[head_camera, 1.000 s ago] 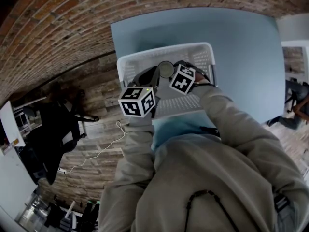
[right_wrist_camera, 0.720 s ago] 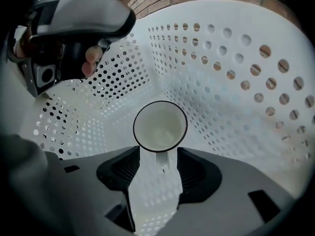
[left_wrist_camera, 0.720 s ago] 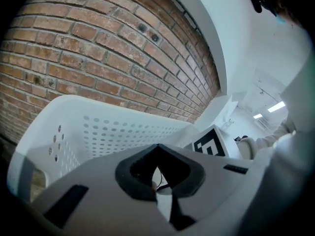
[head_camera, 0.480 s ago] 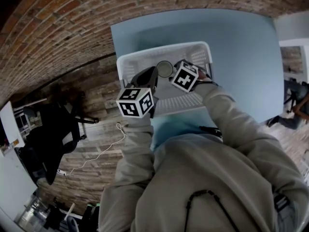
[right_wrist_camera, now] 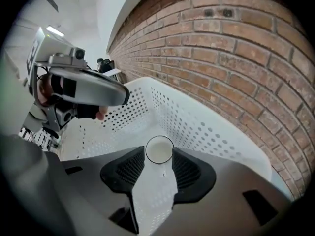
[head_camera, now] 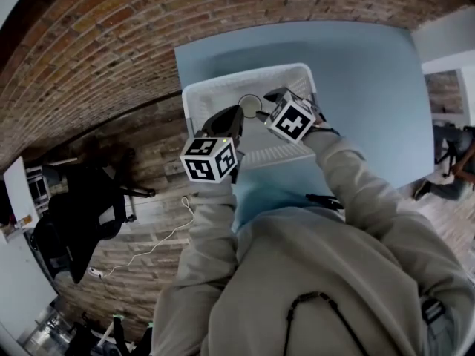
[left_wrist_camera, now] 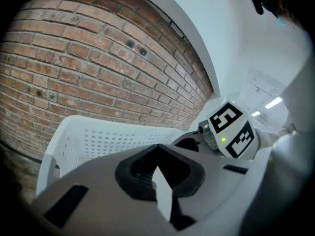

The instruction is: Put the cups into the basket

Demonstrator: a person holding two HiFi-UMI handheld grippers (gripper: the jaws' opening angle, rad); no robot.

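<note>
A white perforated basket (head_camera: 223, 84) stands on the blue table. One small clear cup (head_camera: 250, 106) stands upright on its floor. My right gripper (head_camera: 267, 99) hangs above the cup, slightly to its right. In the right gripper view the cup's rim (right_wrist_camera: 158, 150) shows in the gap between the fingertips, lower down, and the pads do not press on it. Those jaws have just been closing a little and still stand apart. My left gripper (head_camera: 232, 117) hovers over the basket's near left side. Its tips (left_wrist_camera: 157, 151) meet with nothing between them.
The basket walls (left_wrist_camera: 98, 136) (right_wrist_camera: 197, 117) rise around both grippers. Blue table (head_camera: 356, 87) extends to the right and beyond the basket. A brick wall (head_camera: 89, 50) lies to the left, with a black chair (head_camera: 74, 213) and a white cable (head_camera: 159, 239) on the floor.
Both grippers have risen over the basket, the right one more and away from the cup. The cup stays standing on the basket floor.
</note>
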